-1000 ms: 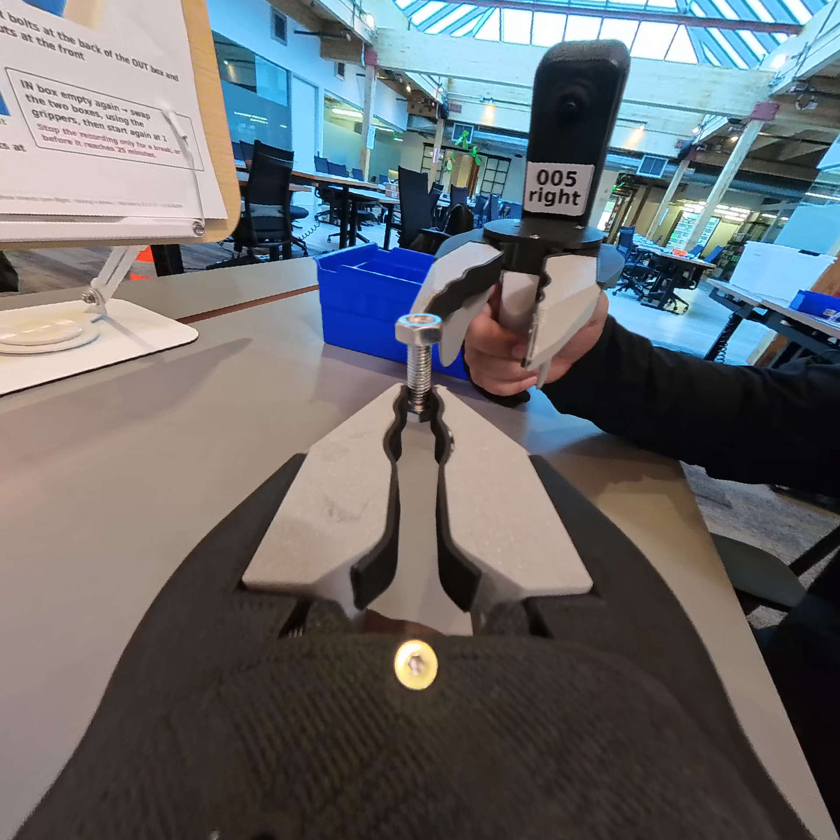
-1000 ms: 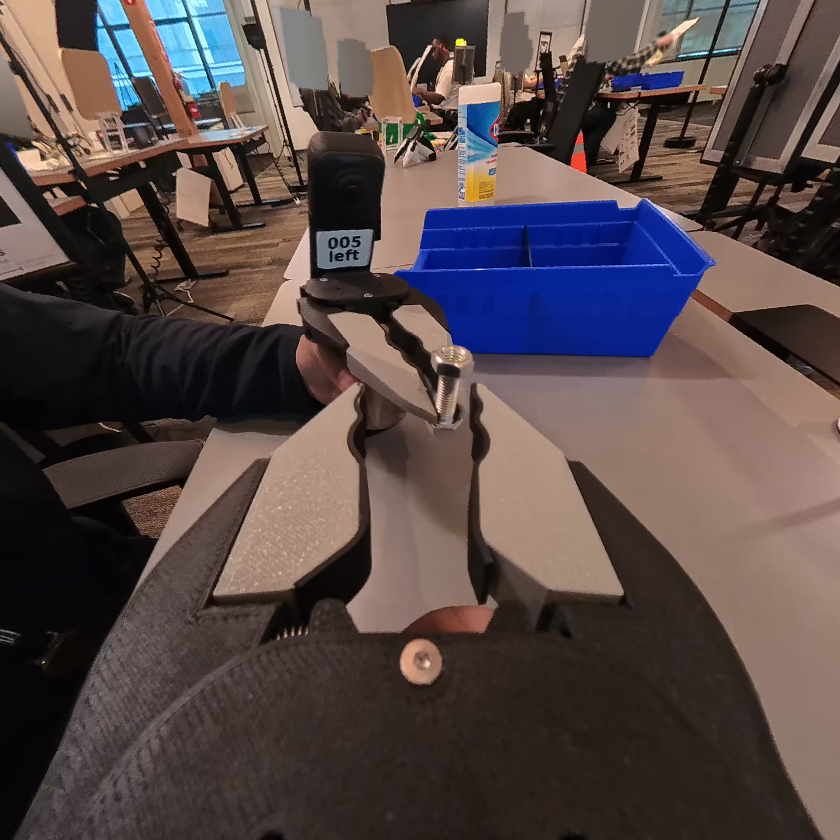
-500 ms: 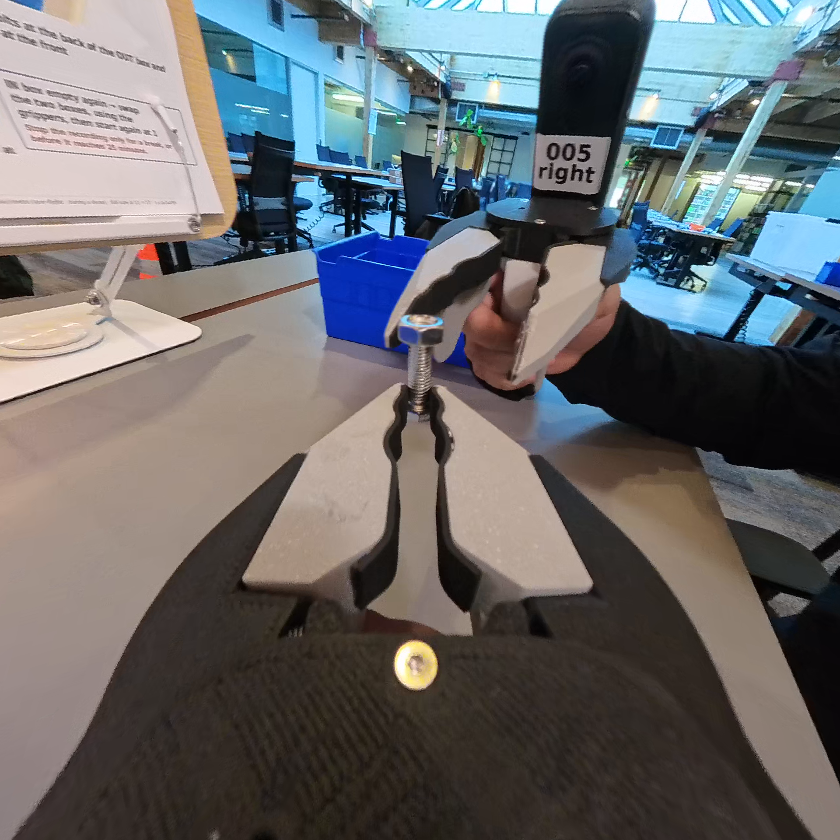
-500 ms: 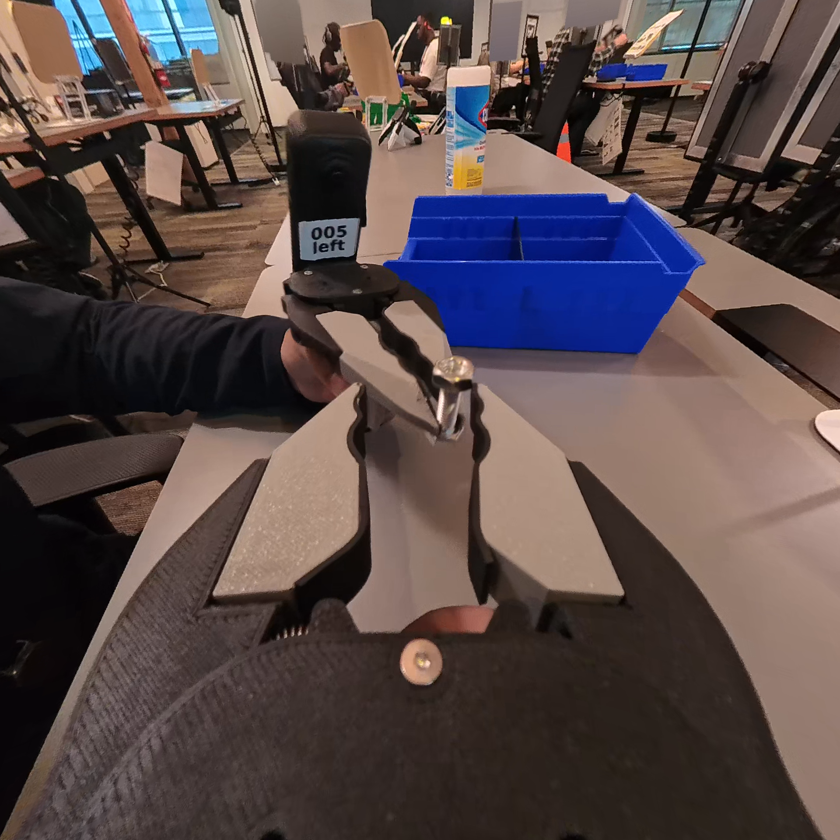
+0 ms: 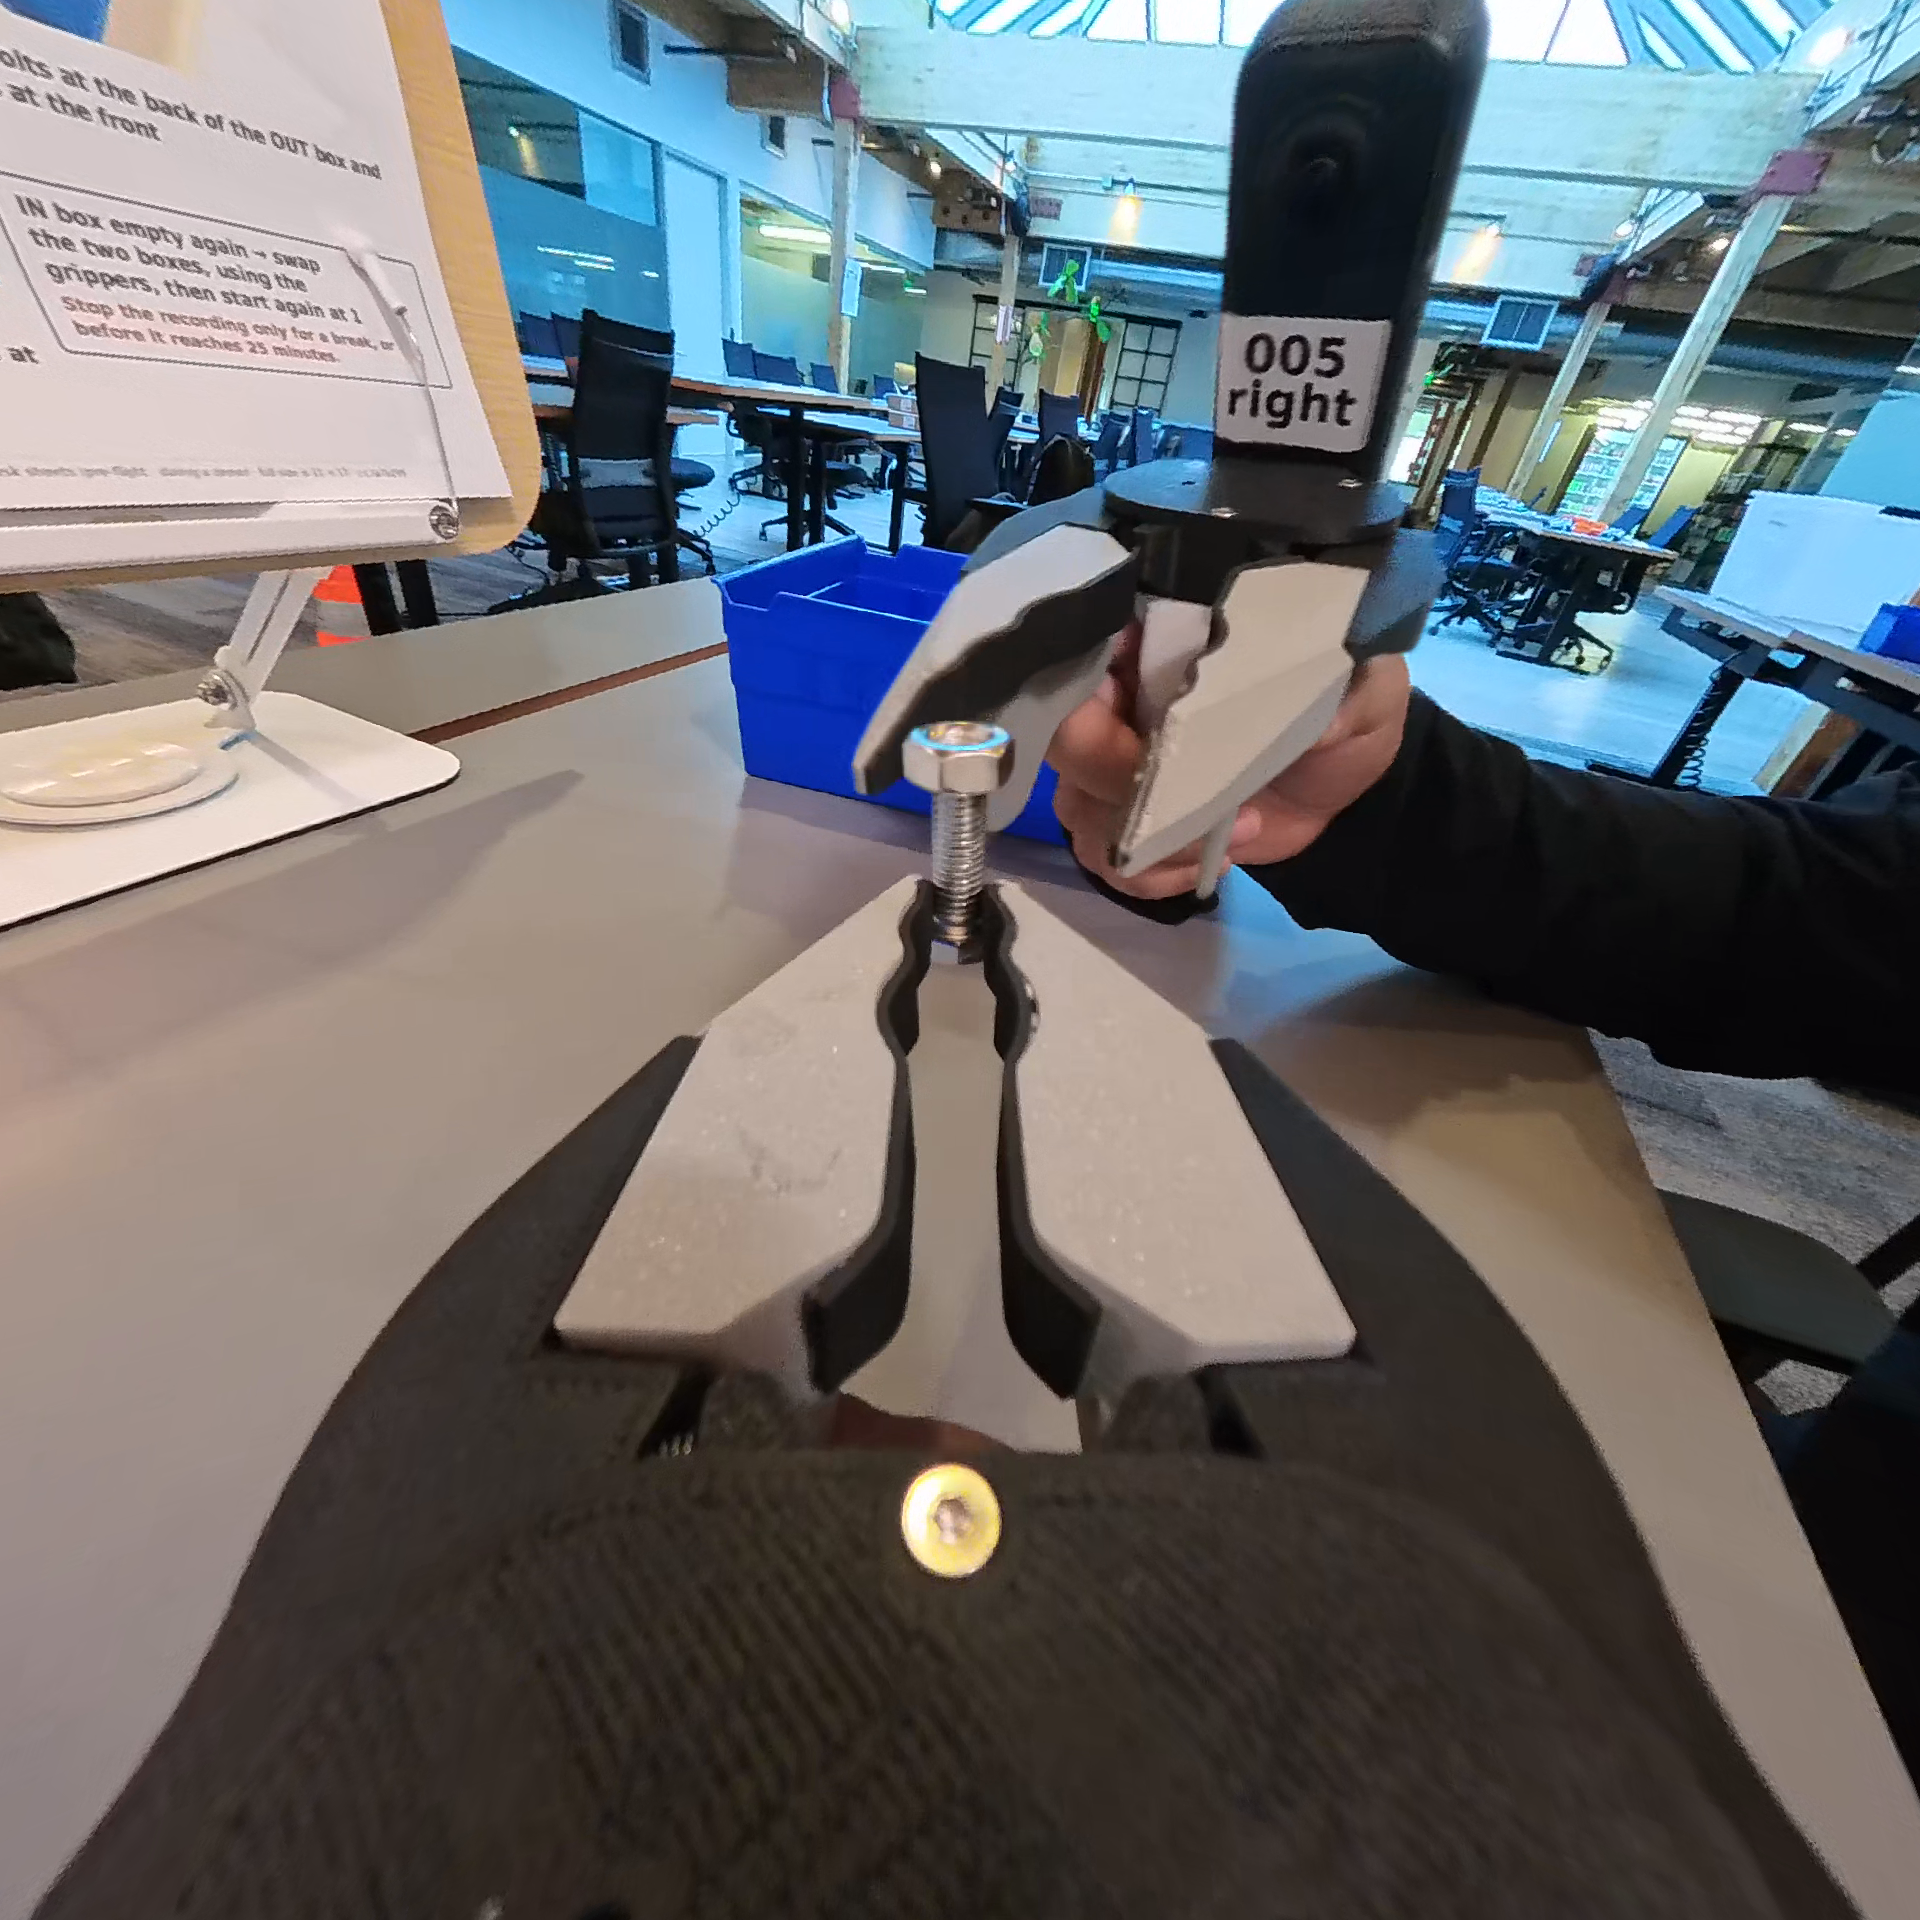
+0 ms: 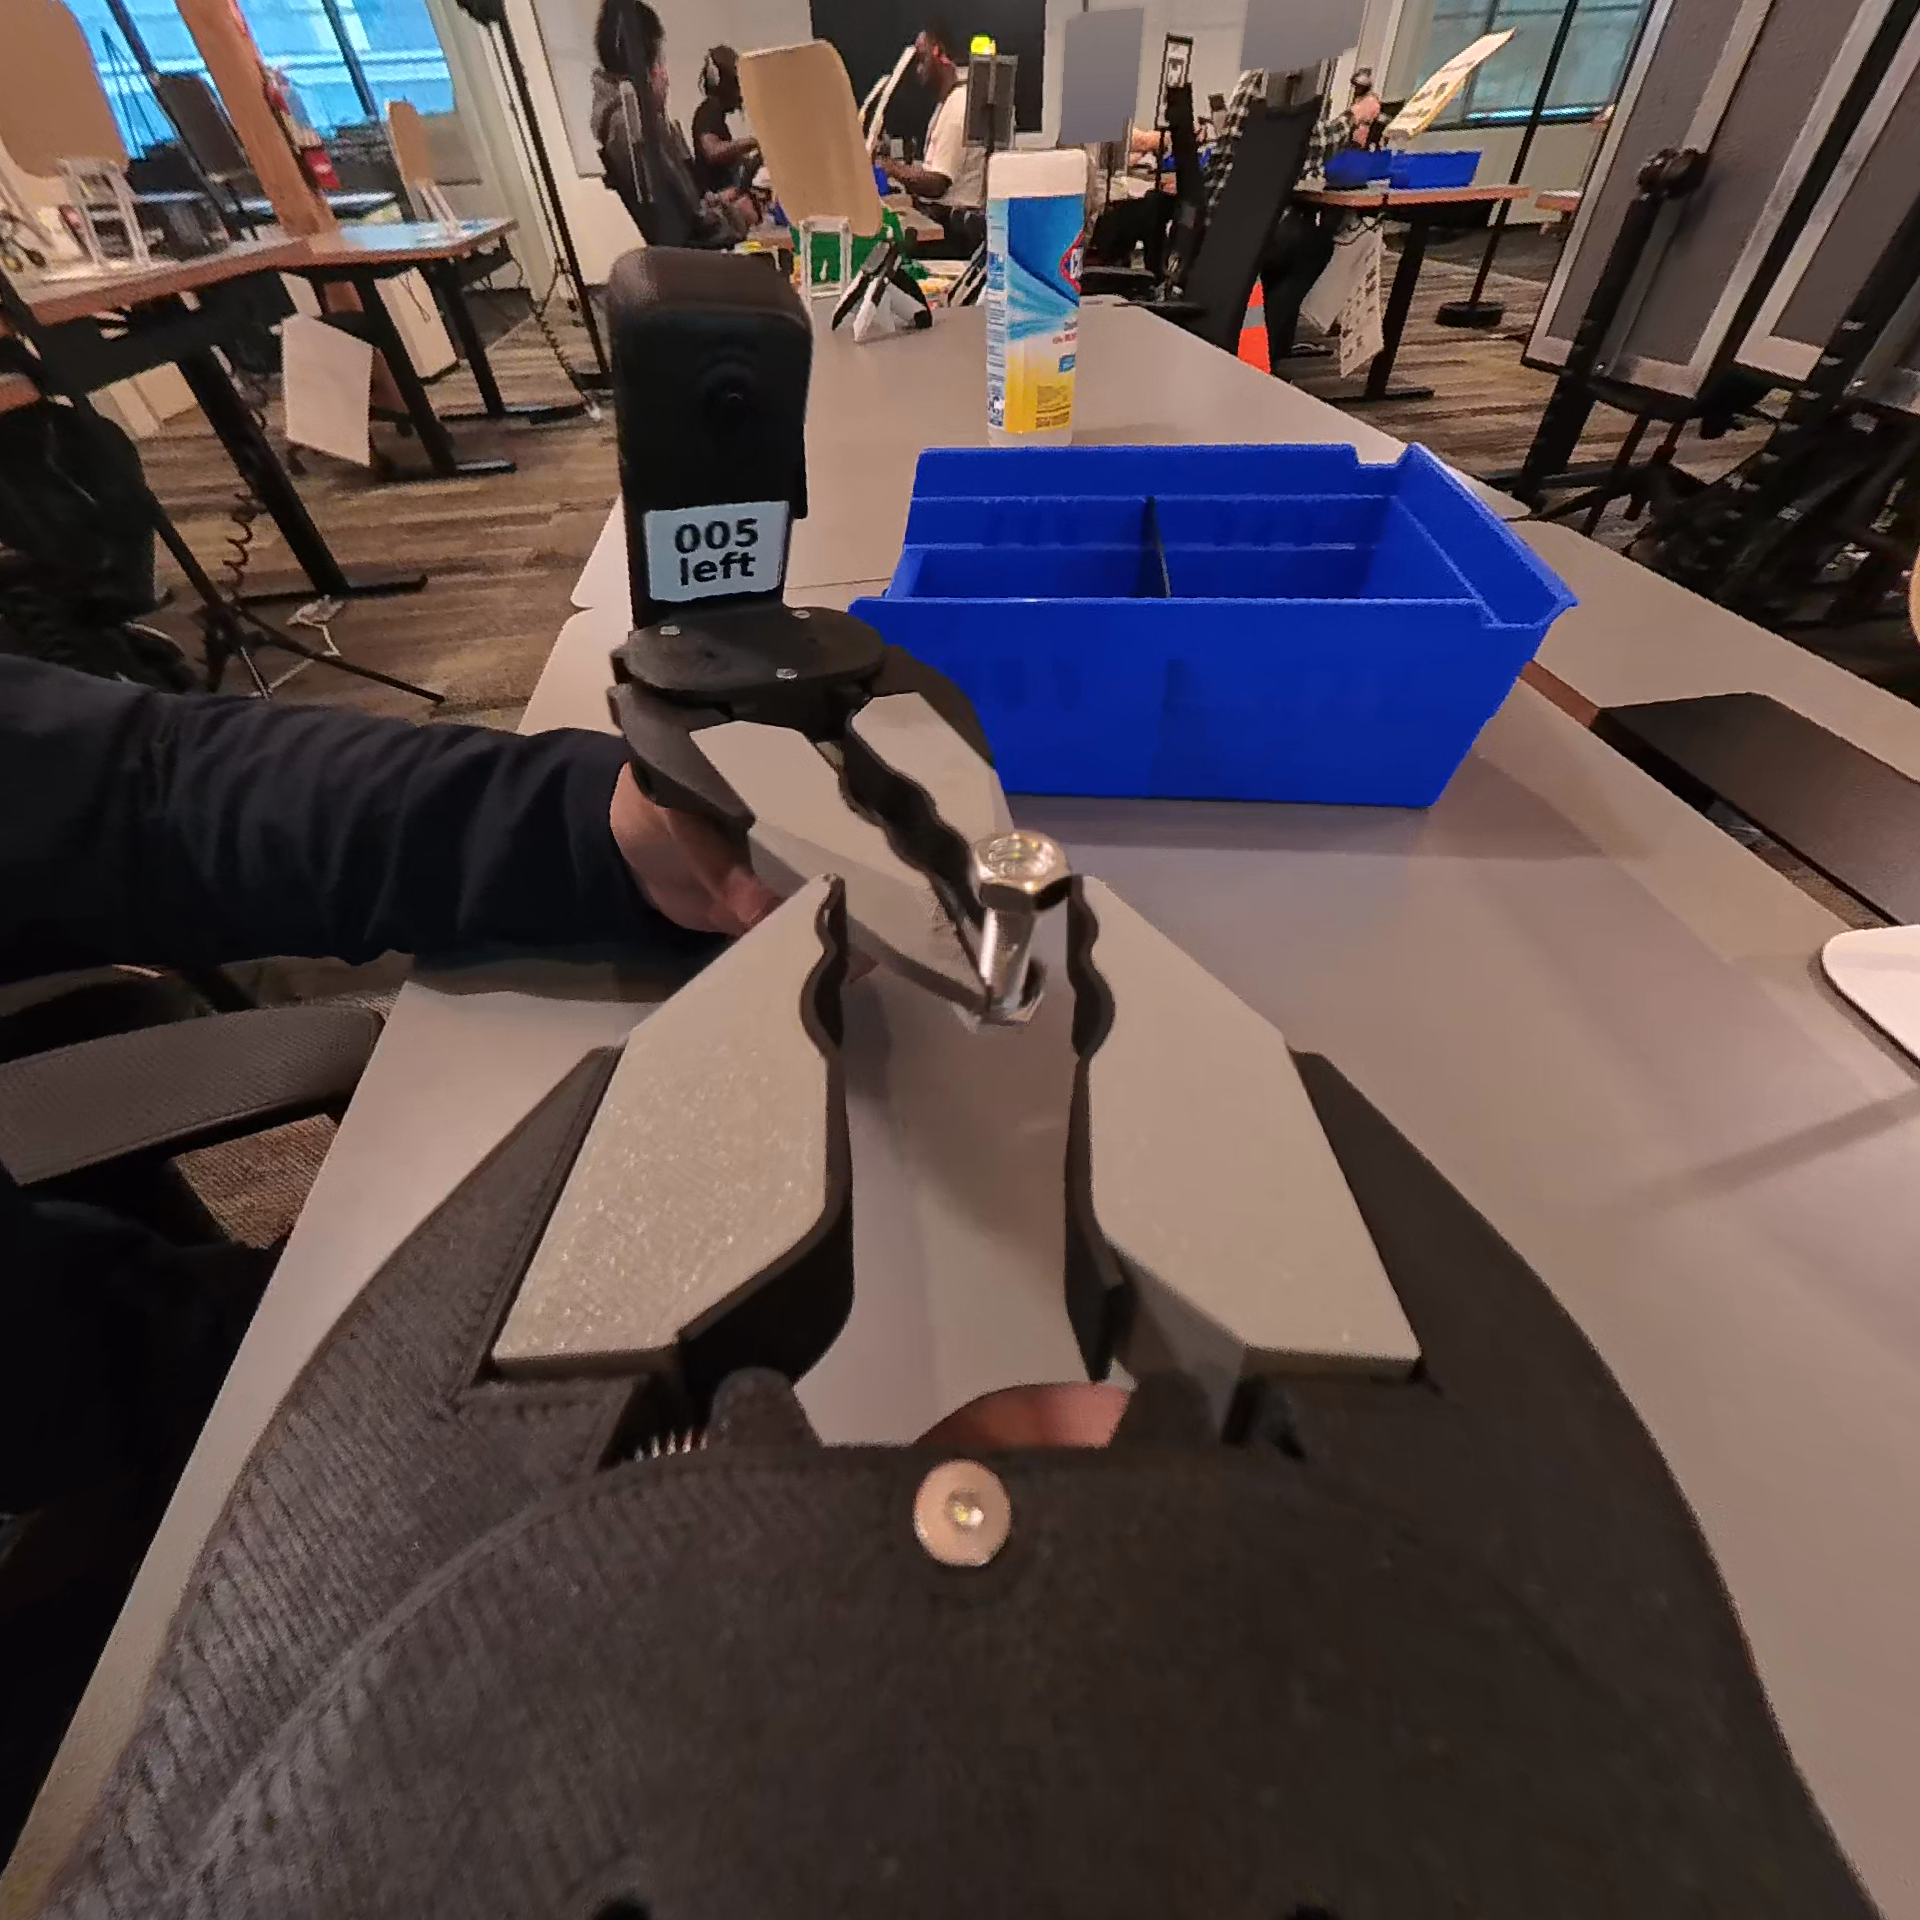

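grey table [image 5: 312, 1039] | office chairs [image 5: 623, 436] | skylights [image 5: 1143, 16] | wood floor [image 6: 468, 540]

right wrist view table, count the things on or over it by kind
grippers: 2, left gripper, right gripper
bolt: 1, with a nut on it: 1
blue bin: 1
wipes canister: 1
total: 6

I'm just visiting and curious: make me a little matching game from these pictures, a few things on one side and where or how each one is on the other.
Things:
1. bolt
2. blue bin
3. wipes canister
4. right tongs

States:
A. standing beyond the bin on the grey table
B. open, either side of the bolt
C. upright, clamped in the left tongs
D. divided inside, nothing visible in it

Pairs: 1-C, 2-D, 3-A, 4-B
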Demonstrator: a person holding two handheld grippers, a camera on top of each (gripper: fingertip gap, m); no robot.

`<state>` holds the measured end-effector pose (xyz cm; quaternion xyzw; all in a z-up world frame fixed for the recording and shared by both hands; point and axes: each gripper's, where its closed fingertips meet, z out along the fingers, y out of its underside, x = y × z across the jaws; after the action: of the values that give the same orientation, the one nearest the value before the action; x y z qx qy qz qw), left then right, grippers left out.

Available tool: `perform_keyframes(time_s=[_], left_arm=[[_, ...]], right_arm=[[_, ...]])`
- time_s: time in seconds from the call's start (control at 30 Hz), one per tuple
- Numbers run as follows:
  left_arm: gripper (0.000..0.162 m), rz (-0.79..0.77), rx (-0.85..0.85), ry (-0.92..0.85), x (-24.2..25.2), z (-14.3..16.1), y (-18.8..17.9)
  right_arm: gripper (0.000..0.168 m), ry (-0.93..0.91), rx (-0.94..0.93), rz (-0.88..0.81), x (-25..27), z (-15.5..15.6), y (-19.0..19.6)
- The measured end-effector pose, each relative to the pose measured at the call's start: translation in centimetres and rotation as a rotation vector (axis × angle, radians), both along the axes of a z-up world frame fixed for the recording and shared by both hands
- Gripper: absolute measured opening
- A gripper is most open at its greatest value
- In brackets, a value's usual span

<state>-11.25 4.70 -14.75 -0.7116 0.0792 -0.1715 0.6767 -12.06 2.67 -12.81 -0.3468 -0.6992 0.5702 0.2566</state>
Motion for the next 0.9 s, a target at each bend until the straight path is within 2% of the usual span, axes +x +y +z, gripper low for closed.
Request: perform_keyframes(time_s=[0.13,0.37,0.5,0.63,0.7,0.9], left_arm=[[0.006,0.048,0.014,-0.025,-1.4,0.4,-0.1],[0.006,0.022,0.02,-0.015,-0.8,0.6,-0.3],[0.006,-0.037,0.011,0.006,0.9,0.2,-0.2],[0.006,0.01,0.006,0.008,-0.2,0.1,-0.1],[0.006,0.039,0.015,-0.016,-1.2,0.5,-0.2],[0.006,0.04,0.04,-0.04,-1.6,1.2,-0.6]], right_arm=[[0.025,0.011,-0.002,0.013,0.7,0.4,0.5],[0.04,0.013,-0.048,-0.044,-0.2,0.8,1.4],[0.038,0.011,-0.025,-0.018,-0.3,0.3,0.2],[0.035,0.013,0.001,-0.008,0.1,0.3,0.1],[0.027,0.023,-0.014,-0.001,0.4,0.7,0.4],[0.039,0.027,-0.049,-0.037,0.0,1.2,1.0]])
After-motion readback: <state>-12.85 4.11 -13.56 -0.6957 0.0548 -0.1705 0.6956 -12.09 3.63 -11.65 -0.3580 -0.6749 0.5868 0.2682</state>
